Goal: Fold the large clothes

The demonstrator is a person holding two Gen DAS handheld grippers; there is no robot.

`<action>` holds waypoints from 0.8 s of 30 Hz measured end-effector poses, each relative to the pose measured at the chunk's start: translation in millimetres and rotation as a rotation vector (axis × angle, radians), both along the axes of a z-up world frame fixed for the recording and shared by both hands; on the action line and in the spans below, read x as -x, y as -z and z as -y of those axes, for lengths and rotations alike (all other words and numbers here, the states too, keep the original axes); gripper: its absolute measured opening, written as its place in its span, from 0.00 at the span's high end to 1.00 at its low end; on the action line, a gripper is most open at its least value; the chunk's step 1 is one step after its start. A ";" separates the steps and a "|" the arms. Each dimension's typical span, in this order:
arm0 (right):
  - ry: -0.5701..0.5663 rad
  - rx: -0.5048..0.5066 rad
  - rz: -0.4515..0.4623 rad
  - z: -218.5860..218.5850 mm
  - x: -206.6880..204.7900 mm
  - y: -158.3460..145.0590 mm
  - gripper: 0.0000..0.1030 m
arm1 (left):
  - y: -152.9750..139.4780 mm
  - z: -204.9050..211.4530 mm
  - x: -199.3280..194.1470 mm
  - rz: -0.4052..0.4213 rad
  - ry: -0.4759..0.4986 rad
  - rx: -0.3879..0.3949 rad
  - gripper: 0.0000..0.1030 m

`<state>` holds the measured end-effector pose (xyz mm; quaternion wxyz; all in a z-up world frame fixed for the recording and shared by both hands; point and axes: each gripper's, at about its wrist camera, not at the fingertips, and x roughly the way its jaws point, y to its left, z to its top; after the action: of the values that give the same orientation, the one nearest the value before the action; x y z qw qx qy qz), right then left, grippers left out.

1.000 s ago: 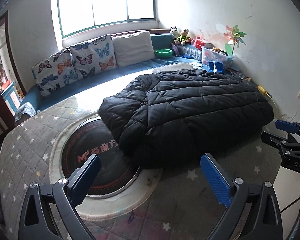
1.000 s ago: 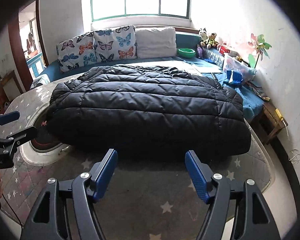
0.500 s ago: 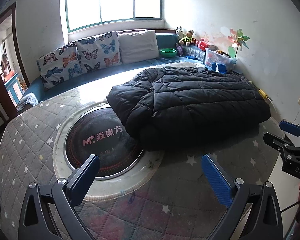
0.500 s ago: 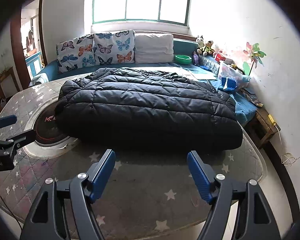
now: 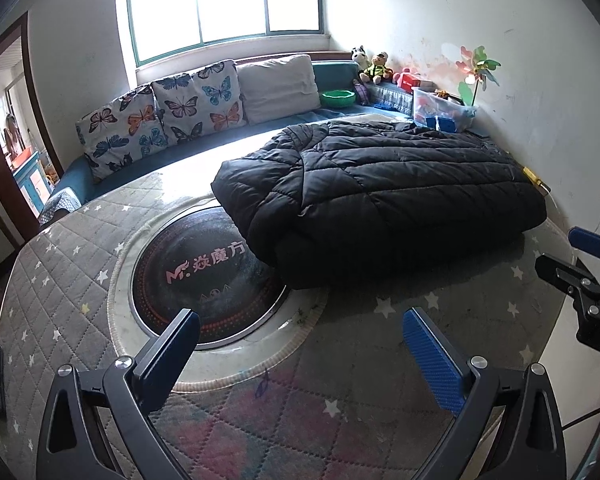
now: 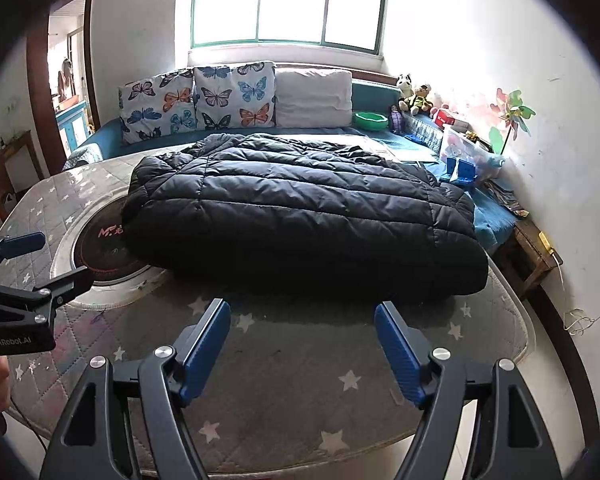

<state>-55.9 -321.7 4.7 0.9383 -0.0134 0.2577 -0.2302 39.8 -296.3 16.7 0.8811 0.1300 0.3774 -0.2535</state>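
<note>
Lying folded on the star-patterned tabletop (image 6: pixel 340 364), the black puffer coat (image 6: pixel 300 216) partly covers the round dark plate (image 5: pixel 204 276). Near the coat's front edge, the left gripper (image 5: pixel 300 344) and right gripper (image 6: pixel 302 344) hover open, holding nothing.

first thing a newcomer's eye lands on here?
The big black puffer jacket, lying folded into a thick slab on the star-patterned quilted table cover. Next, the dark round plate with pink lettering set in the table, partly under the jacket's left end, then the butterfly cushions under the window.
</note>
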 end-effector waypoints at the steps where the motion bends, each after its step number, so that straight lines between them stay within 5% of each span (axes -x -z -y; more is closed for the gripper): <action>1: 0.001 0.000 0.000 0.4 -0.1 0.1 0.20 | 0.9 0.1 -0.2 0.001 0.001 -0.003 0.00; 24: -0.002 -0.006 -0.007 2.2 -1.5 2.4 0.20 | 9.3 2.8 2.2 0.010 0.022 -0.024 0.00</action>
<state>-54.3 -323.9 2.3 0.9377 -0.0118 0.2615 -0.2285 37.6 -299.1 7.4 0.8784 0.1461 0.3748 -0.2580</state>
